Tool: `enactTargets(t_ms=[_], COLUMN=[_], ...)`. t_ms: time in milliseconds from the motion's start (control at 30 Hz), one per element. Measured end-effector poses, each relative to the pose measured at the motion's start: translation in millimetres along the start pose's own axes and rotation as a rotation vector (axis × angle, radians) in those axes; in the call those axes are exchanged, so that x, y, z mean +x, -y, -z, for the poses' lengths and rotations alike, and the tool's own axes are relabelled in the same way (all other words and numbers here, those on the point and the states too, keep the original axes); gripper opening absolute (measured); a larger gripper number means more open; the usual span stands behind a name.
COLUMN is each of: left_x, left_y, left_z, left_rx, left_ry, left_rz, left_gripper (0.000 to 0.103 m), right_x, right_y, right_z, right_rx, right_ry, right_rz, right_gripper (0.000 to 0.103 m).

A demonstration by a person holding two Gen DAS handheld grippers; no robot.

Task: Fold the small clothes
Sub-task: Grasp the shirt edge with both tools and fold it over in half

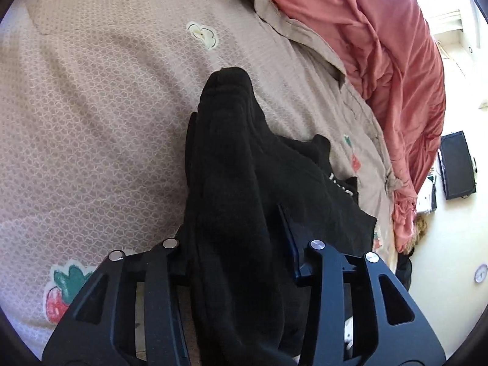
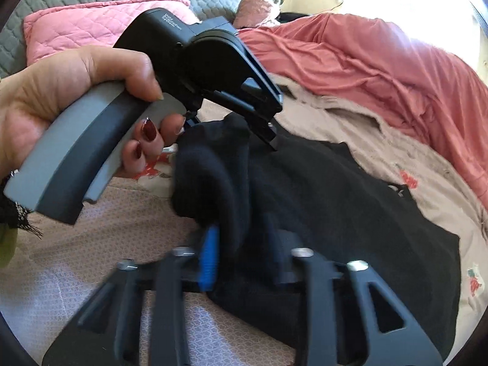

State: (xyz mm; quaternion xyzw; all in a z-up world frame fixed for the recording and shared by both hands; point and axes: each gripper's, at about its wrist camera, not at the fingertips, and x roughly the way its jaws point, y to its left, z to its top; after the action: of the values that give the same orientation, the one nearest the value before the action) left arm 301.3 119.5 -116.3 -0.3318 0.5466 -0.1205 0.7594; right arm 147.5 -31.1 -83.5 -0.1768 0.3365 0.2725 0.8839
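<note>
Two hand-held grippers work one black garment point(image 2: 335, 201) that lies on a beige patterned bedsheet point(image 1: 91, 106), near a rumpled coral blanket point(image 1: 381, 45) at the far right. Seen from its own wrist view, the left gripper point(image 1: 241, 244) has a thick bunch of the black cloth between its fingers, clenched on it and lifted off the sheet. In the right wrist view, the right gripper point(image 2: 244, 253) also closes on a fold of the garment, while the left hand point(image 2: 61, 91) grasps the other tool's grey handle at the near left.
</note>
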Motion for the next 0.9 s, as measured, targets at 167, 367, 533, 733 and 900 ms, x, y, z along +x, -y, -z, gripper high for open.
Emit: enactTargets(t_ms=[167,367,533,733,900], left_x=[-18.3,-37.4,-33.9,-10.5,24.7], left_y=[16.9,59.8,114.0,184.9,227.5], left_z=[5.1,11.9,24.1,44.6,63.0], left_rx=[0.030,0.080,0.143,0.213,0.263], left_ry=[0.050,0.068,0.061,0.023,-0.023], left_rz=[-0.021,0.010,0.015,0.032,0.017], left_gripper=[0.011,0.010,0.010,0.010,0.010], right_x=[-16.8,-52.9,-82.9,-119.6,-132.0], right_y=[0.2,27.9,60.2,107.6,151.5], right_z=[-1.5,0.8,8.0,31.8,58.5], right_rx=[-0.004,0.086,0.159,0.235,0.343], right_ry=[0.028,0.087,0.113,0.127,0.083], right_rz=[-0.021,-0.037,-0.018,0.032,0.065], right_gripper=[0.008,0.007,0.007,0.007,0.007])
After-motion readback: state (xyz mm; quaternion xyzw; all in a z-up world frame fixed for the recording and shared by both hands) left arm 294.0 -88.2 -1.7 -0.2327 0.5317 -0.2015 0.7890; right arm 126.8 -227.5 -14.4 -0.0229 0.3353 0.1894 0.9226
